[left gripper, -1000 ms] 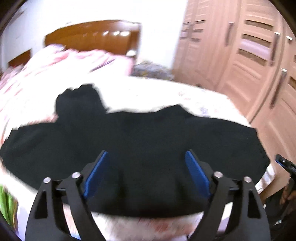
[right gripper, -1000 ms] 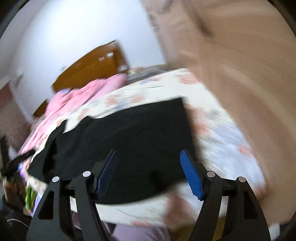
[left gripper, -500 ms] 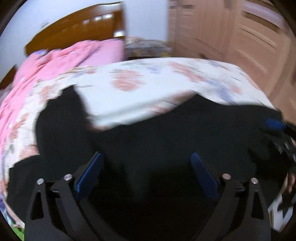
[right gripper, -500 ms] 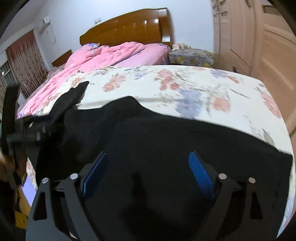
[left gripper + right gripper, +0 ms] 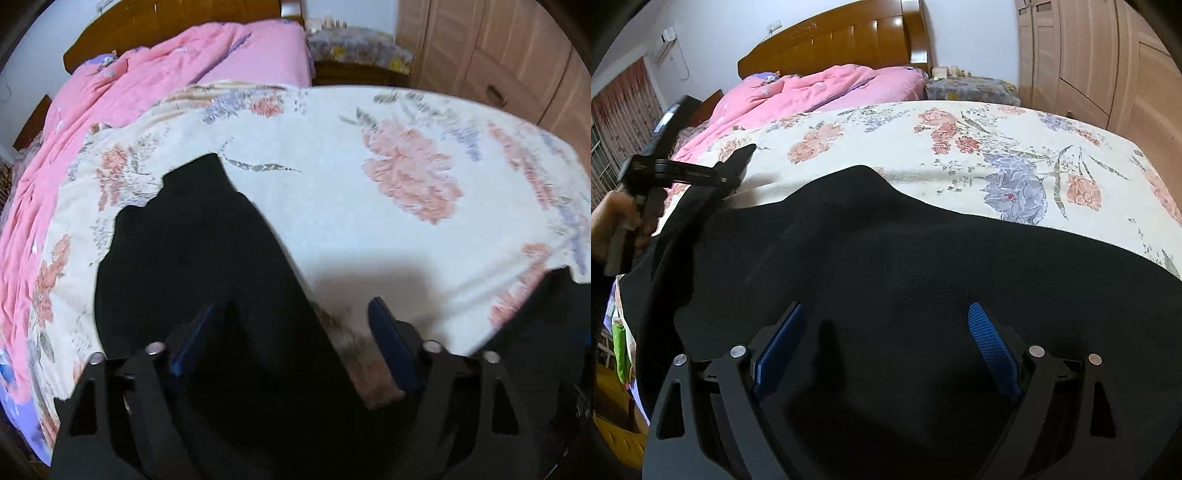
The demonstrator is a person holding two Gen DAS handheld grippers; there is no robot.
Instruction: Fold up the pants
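Pants (image 5: 905, 266) lie spread black across the lower half of the right-wrist frame, on the floral sheet (image 5: 960, 147). In the left-wrist view, one leg (image 5: 192, 266) runs up from bottom centre to its hem at mid left.

Changed in the last second: both views were blurred by sweeping, now nearly sharp. The left camera used to look over the whole garment; now it sits over that one leg, with bare sheet (image 5: 369, 229) filling the right of the frame.

Left gripper (image 5: 291, 332): jaws closing, not shut. Cloth is under the left pad; the right pad is over sheet. No pinch visible.

Right gripper (image 5: 886, 336): fingers wide apart over the cloth, gripping nothing.

Pink quilt (image 5: 812, 88) and headboard (image 5: 849, 37) at top, wardrobe (image 5: 1108, 55) upper right.

My read: both are set up at their grab points, left going first for the leg edge. No fold made yet.
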